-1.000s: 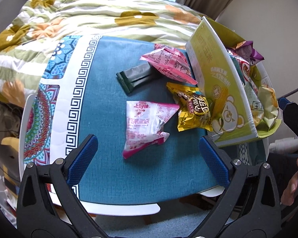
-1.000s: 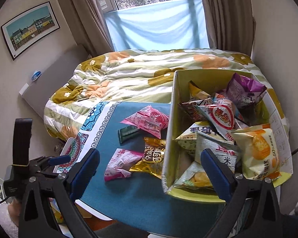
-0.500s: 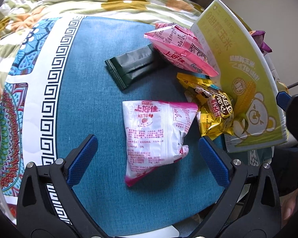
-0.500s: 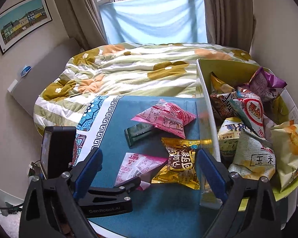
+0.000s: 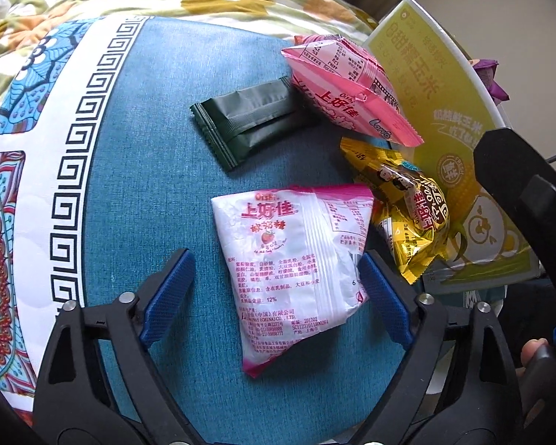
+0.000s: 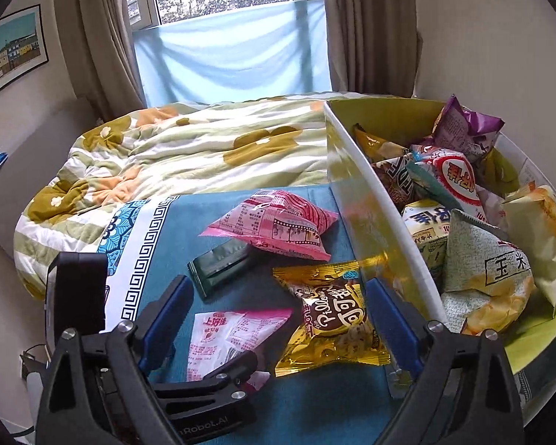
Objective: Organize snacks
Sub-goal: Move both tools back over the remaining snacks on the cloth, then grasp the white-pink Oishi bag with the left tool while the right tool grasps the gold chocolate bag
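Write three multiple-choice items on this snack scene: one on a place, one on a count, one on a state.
1. Where does the dark green foil sachet lie?
A. inside the yellow cardboard box
B. on the teal cloth, beside the pink puffed snack bag
C. on the flowered quilt

2. How many snack packets lie loose on the teal cloth?
A. two
B. four
C. six

3. How does the left gripper stand to the white and pink candy bag?
A. jaws astride the bag, closing
B. clamped on the gold packet
C. lifting the bag above the box

Answers: 1 B, it rests against the pink puffed snack bag. 2 B, green, pink, white and gold. 3 A, a blue pad on either side of the bag, which lies flat on the cloth.
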